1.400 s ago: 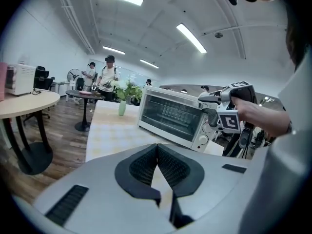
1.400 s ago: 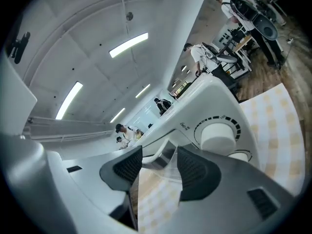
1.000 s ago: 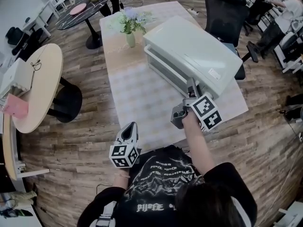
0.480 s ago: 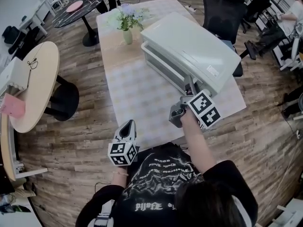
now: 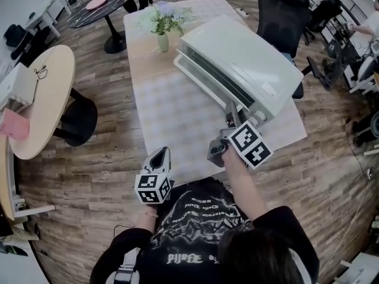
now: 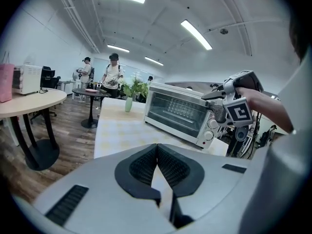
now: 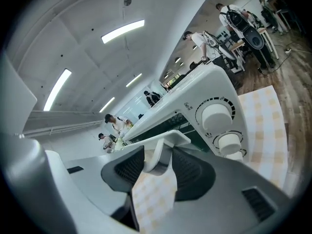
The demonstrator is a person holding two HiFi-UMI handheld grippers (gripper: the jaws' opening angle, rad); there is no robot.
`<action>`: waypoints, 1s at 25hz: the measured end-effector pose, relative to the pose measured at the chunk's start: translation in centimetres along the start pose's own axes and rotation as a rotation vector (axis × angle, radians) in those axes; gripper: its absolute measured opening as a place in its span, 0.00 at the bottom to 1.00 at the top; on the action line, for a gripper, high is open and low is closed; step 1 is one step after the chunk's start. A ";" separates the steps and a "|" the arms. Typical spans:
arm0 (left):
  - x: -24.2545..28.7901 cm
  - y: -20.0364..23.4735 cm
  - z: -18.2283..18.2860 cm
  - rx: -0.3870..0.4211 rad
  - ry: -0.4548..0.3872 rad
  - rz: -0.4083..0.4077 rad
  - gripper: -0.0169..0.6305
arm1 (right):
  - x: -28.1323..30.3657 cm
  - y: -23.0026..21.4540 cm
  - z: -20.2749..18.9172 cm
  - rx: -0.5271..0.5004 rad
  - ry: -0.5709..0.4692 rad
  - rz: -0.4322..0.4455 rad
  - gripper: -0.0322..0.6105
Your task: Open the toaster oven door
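Head view: I see the oven (image 5: 237,58) lying across the right part of the table (image 5: 169,108), with its front turned to me. The right gripper (image 5: 230,108) reaches to the near end of the front. The door (image 5: 210,78) seems to lean out a little at the top, with a dark slit along its upper edge. The left gripper (image 5: 161,154) hangs at the near edge of the table, well apart from the oven. A vase (image 5: 163,40) with flowers stands at the far end of the table, beside the oven.

Left gripper view: the two jaws are pressed together at the tips and nothing is between them. Beyond them the oven stands on the table, with the right gripper at its upper right corner.

Right gripper view: the jaws stand rather wide and they pinch the end of the white handle (image 7: 163,150), one pad on each side of it. Just behind is the dark glass of the door, and to the right are two white knobs (image 7: 217,115).
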State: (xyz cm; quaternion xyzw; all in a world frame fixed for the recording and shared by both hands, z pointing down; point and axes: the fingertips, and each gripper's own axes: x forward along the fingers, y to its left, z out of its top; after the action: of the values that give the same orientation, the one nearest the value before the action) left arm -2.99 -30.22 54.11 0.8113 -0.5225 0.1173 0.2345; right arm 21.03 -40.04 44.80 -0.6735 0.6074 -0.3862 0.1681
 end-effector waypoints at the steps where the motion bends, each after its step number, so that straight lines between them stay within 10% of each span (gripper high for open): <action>1: -0.2 0.2 -0.2 -0.002 0.003 0.003 0.05 | -0.1 0.1 -0.2 -0.006 0.002 -0.001 0.34; 25: -3.2 3.8 -2.1 -0.001 0.055 0.012 0.05 | -3.0 0.5 -6.4 -0.119 0.032 -0.067 0.28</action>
State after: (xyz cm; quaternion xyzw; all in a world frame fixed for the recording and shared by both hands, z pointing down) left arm -7.69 -27.92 55.55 0.8046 -0.5207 0.1405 0.2486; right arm 16.13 -35.74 47.62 -0.6961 0.6090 -0.3654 0.1051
